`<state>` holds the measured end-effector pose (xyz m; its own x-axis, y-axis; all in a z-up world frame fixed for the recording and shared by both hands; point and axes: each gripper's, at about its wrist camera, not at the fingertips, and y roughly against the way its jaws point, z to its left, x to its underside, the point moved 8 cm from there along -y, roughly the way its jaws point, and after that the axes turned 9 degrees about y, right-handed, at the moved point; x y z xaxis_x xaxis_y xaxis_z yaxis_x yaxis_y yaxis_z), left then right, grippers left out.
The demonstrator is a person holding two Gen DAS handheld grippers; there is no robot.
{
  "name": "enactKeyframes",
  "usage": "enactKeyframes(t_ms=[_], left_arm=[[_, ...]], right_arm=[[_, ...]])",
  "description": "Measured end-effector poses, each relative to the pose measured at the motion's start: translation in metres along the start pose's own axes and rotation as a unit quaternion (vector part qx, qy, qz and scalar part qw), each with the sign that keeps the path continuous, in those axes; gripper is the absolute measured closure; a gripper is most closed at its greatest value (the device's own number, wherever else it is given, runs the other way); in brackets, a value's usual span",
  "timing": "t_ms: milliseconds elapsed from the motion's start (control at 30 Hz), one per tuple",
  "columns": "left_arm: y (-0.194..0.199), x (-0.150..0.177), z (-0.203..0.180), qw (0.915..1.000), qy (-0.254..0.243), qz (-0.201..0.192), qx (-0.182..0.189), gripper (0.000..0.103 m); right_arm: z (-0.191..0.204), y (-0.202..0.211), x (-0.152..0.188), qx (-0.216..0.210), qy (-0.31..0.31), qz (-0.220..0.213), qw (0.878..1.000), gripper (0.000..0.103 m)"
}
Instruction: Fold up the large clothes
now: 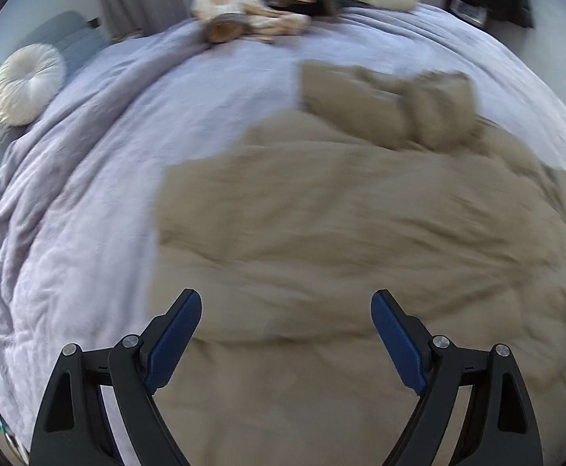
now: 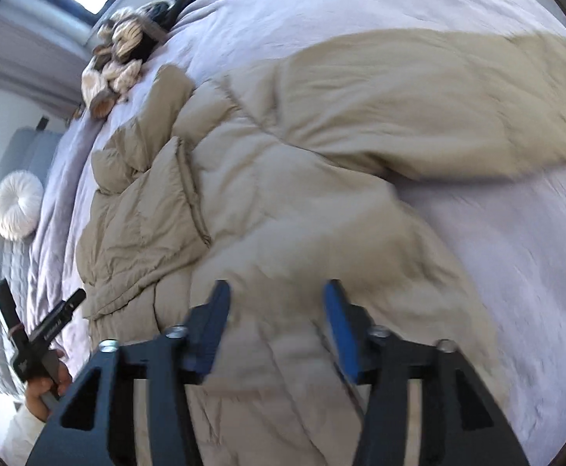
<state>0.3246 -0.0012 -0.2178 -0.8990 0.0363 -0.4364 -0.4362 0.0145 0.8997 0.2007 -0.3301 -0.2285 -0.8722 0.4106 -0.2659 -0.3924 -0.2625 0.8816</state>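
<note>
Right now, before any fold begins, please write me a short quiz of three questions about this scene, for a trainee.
1. True or false: the left gripper is shut on the beige puffer jacket.
2. Multiple choice: what lies under the jacket? A) a wooden table B) a lilac bedspread C) a tiled floor
3. Fill in: near the head of the bed lies a round white ____.

Key
1. False: both it and the right gripper stand open above the jacket, holding nothing.
2. B
3. cushion
</note>
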Motion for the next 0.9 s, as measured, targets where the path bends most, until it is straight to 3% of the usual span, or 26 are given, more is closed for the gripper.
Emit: enactKeyframes(t_ms=[100,267,300,333,433,600,633,900], left_arm=[[0.006,0.019,-0.043,0.9990,-0.020,0.025,0.031,0.013],[0.017,0.042,-0.109,0.9954,-0.051,0.042,0.069,0.013],[0.019,0.045,-0.119,0.9949,-0.055,0.041,0.074,0.012],[0.021,0.046,-0.128,0.9942,-0.057,0.043,0.080,0.000],[0.026,0.044,-0.153,0.9917,-0.054,0.047,0.106,0.000],[0.026,0.042,-0.184,0.9902,-0.071,0.059,0.105,0.000],[0.027,0.044,-0.191,0.9900,-0.076,0.058,0.104,0.000],[0.013,0.042,-0.222,0.9897,-0.089,0.062,0.093,0.000]], right_arm=[[-0.023,0.013,0.013,0.001,-0.030,-0.002,1.000,0.047],[-0.075,0.036,0.030,0.005,-0.093,-0.016,0.996,0.032],[-0.086,0.040,0.032,0.008,-0.104,-0.019,0.994,0.031],[-0.096,0.044,0.033,0.012,-0.112,-0.022,0.993,0.026],[-0.121,0.054,0.034,0.014,-0.134,-0.038,0.990,0.022],[-0.152,0.064,0.029,0.007,-0.171,-0.066,0.983,0.013],[-0.157,0.065,0.028,0.005,-0.178,-0.071,0.981,0.000],[-0.202,0.073,0.010,-0.027,-0.230,-0.105,0.967,0.000]])
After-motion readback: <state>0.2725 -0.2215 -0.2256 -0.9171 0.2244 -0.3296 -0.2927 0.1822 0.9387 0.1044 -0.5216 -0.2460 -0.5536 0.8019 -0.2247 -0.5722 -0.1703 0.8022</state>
